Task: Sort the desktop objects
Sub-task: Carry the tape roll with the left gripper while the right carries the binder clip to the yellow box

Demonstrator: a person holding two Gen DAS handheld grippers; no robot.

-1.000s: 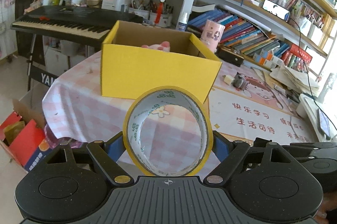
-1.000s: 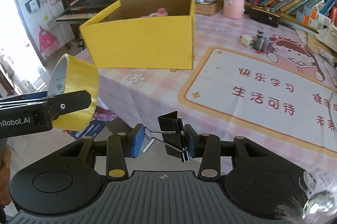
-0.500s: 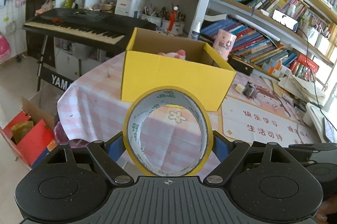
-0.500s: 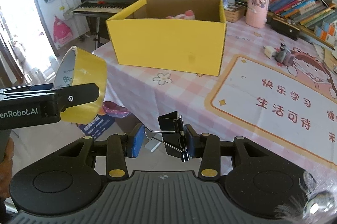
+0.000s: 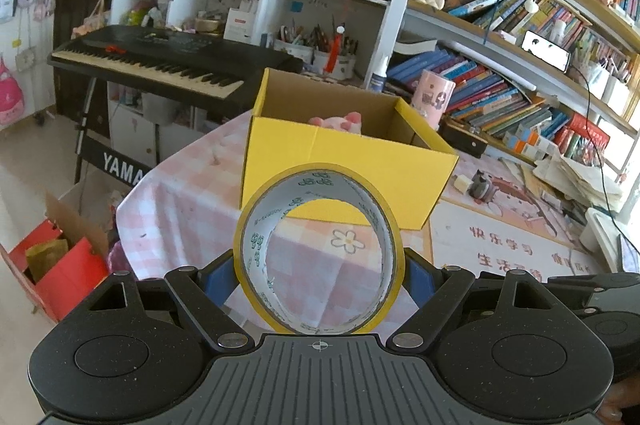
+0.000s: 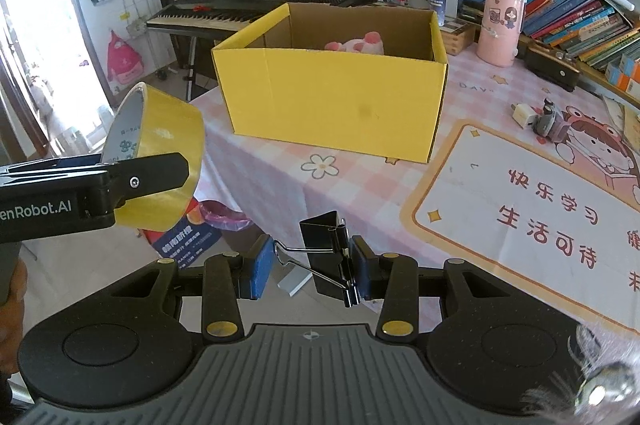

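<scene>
My left gripper is shut on a roll of yellow tape, held upright with its hole facing the camera. The same tape roll shows at the left of the right wrist view, off the table's edge. My right gripper is shut on a black binder clip, pressed sideways between the blue pads, one wire handle against the left pad. Ahead on the pink checked tablecloth stands an open yellow cardboard box with a pink plush toy inside. Both grippers hang short of the box.
A printed desk mat lies right of the box, with a small charger and grey figure on it and a pink cylinder behind. A keyboard and bookshelves stand beyond; red boxes sit on the floor left.
Both grippers have drawn back from the yellow box, which now looks smaller and farther. Each keeps its hold, on the tape roll and on the clip.
</scene>
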